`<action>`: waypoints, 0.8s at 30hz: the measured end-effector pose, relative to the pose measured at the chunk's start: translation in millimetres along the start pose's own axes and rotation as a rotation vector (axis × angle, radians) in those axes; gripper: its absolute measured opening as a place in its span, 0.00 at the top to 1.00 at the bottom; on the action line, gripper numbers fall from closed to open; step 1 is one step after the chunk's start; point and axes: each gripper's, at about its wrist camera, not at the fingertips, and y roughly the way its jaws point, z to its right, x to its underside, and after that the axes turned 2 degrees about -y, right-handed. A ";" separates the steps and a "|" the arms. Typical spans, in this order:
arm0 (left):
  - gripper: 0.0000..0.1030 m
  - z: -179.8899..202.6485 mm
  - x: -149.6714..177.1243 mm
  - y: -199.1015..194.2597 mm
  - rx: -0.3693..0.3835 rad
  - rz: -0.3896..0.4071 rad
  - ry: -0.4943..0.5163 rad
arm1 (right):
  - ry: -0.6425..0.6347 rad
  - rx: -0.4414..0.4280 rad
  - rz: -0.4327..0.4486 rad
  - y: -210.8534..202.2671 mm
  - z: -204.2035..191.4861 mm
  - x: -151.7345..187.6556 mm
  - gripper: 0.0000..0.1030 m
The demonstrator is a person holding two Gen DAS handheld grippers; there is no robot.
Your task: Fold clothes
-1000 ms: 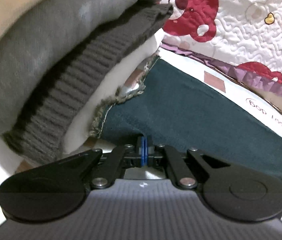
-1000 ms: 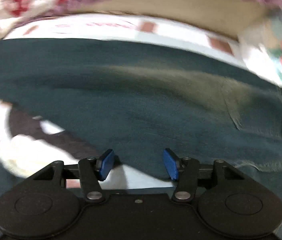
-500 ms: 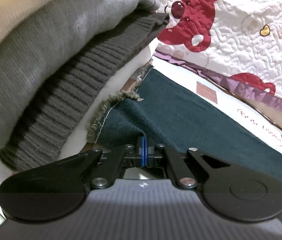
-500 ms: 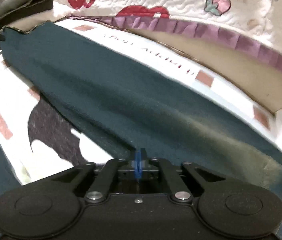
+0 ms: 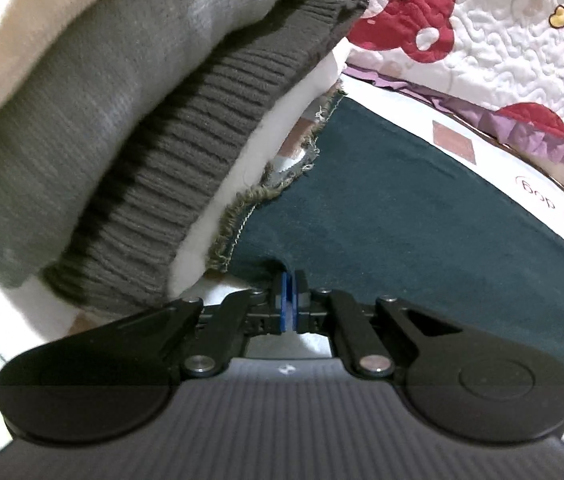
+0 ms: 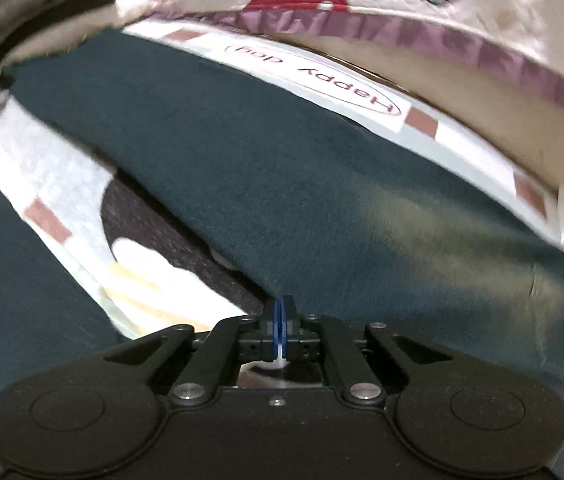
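Note:
Dark teal jeans [image 5: 422,224] lie stretched across a printed sheet. A frayed hem [image 5: 241,216] marks the leg's end in the left wrist view. My left gripper [image 5: 289,280] is shut on the near edge of that leg, just beside the hem. In the right wrist view the same jeans [image 6: 302,184] run from upper left to lower right. There my right gripper [image 6: 279,308] is shut on their near edge, which puckers up into the blue pads. A second stretch of teal cloth [image 6: 9,288] fills the lower left.
A stack of folded clothes, a ribbed dark grey knit [image 5: 209,160] under a lighter grey one [image 5: 121,72], looms over the hem at left. A quilted cover with red bear prints [image 5: 462,28] and a purple ruffle [image 6: 442,52] lies beyond the jeans.
The right gripper went from open to shut on the jeans' edge and shifted along it. The left gripper kept its grip; its view tilted slightly.

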 end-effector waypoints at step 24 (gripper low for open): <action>0.63 124.2 63.8 -48.7 0.389 -0.078 0.351 | 1.117 0.428 0.267 -206.7 167.3 224.5 0.48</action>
